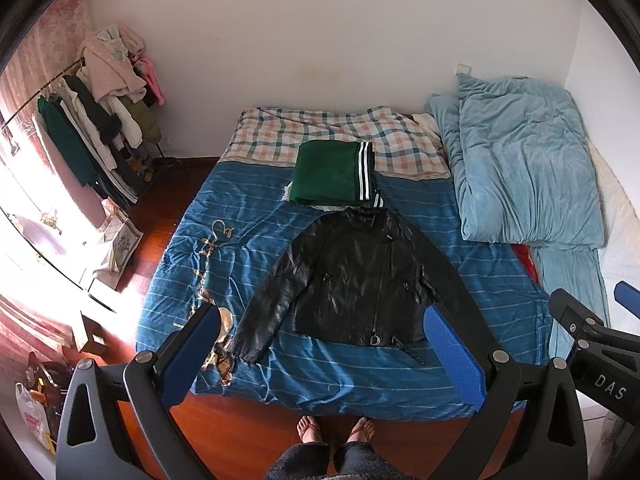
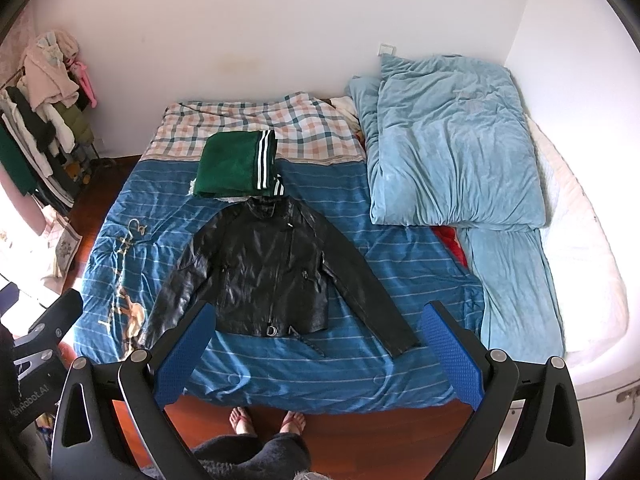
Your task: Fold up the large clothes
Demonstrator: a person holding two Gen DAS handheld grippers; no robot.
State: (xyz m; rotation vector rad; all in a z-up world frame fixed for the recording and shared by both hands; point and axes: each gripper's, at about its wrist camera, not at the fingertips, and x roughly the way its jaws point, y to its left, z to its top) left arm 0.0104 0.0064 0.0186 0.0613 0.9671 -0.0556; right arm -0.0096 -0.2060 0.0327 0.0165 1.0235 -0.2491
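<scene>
A black leather jacket (image 1: 356,276) lies flat, front up, sleeves spread, on the blue striped bedspread (image 1: 248,216); it also shows in the right wrist view (image 2: 264,272). A folded green garment with white stripes (image 1: 334,174) sits just beyond its collar, also in the right wrist view (image 2: 236,164). My left gripper (image 1: 324,312) is open and empty, held high above the jacket's hem. My right gripper (image 2: 318,310) is open and empty, above the near edge of the bed, and shows at the right of the left wrist view (image 1: 588,308).
A light blue duvet (image 2: 452,140) is piled on the right of the bed. A checked blanket (image 2: 304,124) covers the far end. A clothes rack (image 1: 92,128) stands at the left wall. The person's feet (image 1: 334,430) stand on the wooden floor at the bed's near edge.
</scene>
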